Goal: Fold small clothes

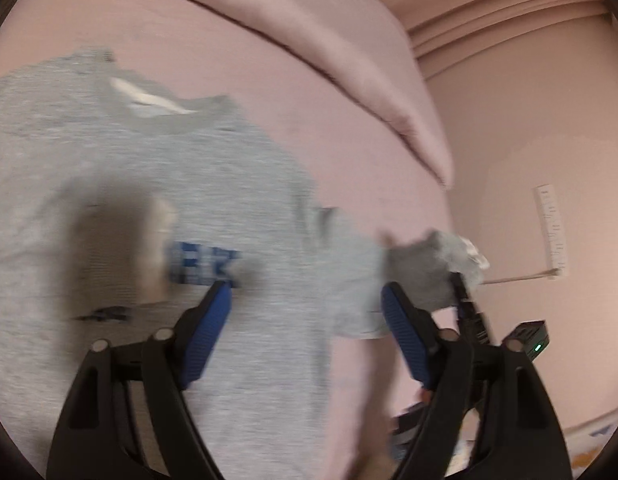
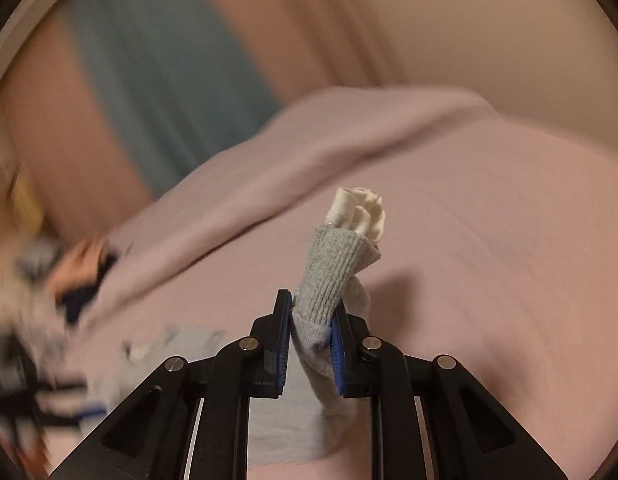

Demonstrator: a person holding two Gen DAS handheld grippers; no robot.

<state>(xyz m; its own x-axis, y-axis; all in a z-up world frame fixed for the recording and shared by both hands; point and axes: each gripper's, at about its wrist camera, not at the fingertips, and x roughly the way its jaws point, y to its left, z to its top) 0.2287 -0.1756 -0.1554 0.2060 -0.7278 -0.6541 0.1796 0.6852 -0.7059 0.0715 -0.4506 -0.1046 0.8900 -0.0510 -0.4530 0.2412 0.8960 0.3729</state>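
Left gripper point(image 1: 305, 292): black plastic linkage arms with metal pivot pins; fingers point(image 1: 211, 332) faced with ribbed blue pads. Fingers spread wide, nothing between them, hovering over the shirt.

Grey T-shirt point(image 1: 157, 184): heathered grey jersey knit, soft and matte, lying flat on the bed. Ribbed crew neckline point(image 1: 165, 114) with a white inner label sits at the far end, hem toward the camera, so the long axis runs away from the left gripper, collar farthest. Blue block lettering point(image 1: 205, 266) crosses the chest; blurred, unreadable. One short sleeve point(image 1: 349, 280) reaches out to the right, its cuff gathered upward.

Right gripper point(image 2: 311, 320): same black build and blue ribbed pads. Fingers drawn nearly together, clamped on the sleeve cuff point(image 2: 333, 272): vertical rib-knit grey fabric, bunched into a roughly tubular wad that stands upright out of the pads, tilted slightly right. A crumpled cream-white fabric bundle point(image 2: 361, 212), smooth with a stitched edge, pokes from its top. Grey fabric hangs below the pads down to the bed. In the left wrist view this gripper point(image 1: 455, 280) appears at the right with the same wad.

Bed sheet point(image 1: 349, 152): pale pink, smooth, taut.

Folded blanket point(image 1: 349, 52): pink, thick, with a rounded rolled edge, lying beyond the shirt.

Wall point(image 1: 509, 120): pinkish, with moulded horizontal ridges; a white power strip point(image 1: 552, 232) hangs on it.
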